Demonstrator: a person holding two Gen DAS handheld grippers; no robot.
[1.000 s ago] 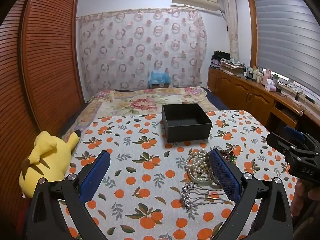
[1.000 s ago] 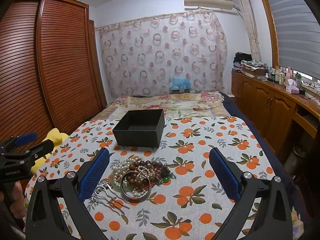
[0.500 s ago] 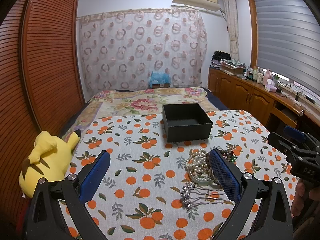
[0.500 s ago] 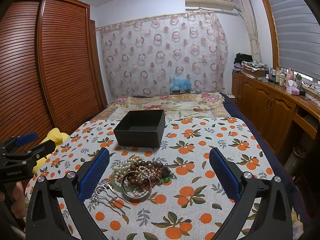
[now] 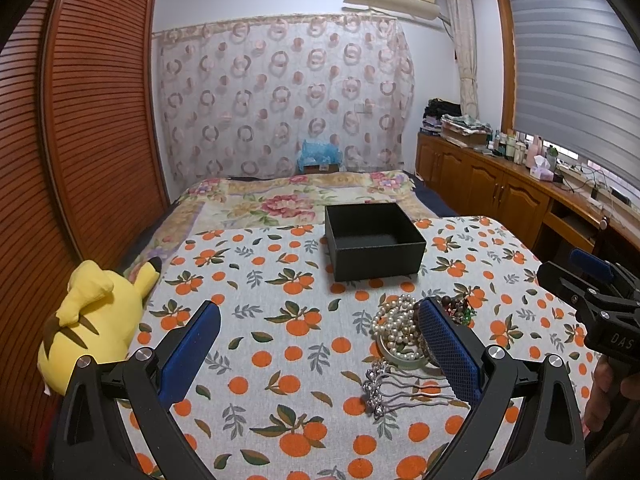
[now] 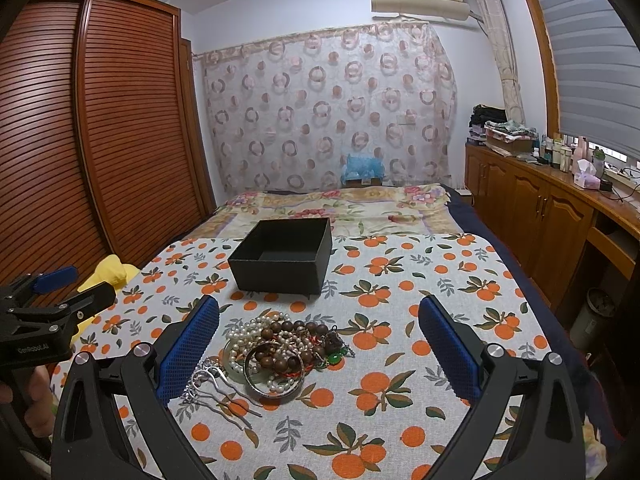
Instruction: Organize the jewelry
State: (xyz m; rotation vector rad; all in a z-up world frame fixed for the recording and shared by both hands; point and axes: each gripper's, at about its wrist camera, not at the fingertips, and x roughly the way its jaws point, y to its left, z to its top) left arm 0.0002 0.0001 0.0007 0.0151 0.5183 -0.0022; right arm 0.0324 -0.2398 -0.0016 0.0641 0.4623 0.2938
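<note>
A pile of jewelry [image 6: 282,346] lies on the orange-print cloth: pearl strands, brown wooden beads, metal bangles and a silver hair comb [image 6: 218,390]. It also shows in the left wrist view [image 5: 404,334], partly behind my right-hand finger. An open, empty black box [image 6: 282,256] stands just beyond the pile; it also shows in the left wrist view [image 5: 372,240]. My left gripper [image 5: 320,352] is open and empty, left of the pile. My right gripper [image 6: 320,352] is open and empty, hovering over the near side of the pile.
A yellow plush toy [image 5: 94,320] lies at the cloth's left edge. A floral bedspread [image 5: 296,196] extends behind the box. Wooden wardrobe doors [image 6: 100,140] stand left; wooden cabinets [image 6: 552,220] with clutter run along the right wall.
Both grippers stay open and almost still; the views shift only slightly. Nothing on the cloth has moved.
</note>
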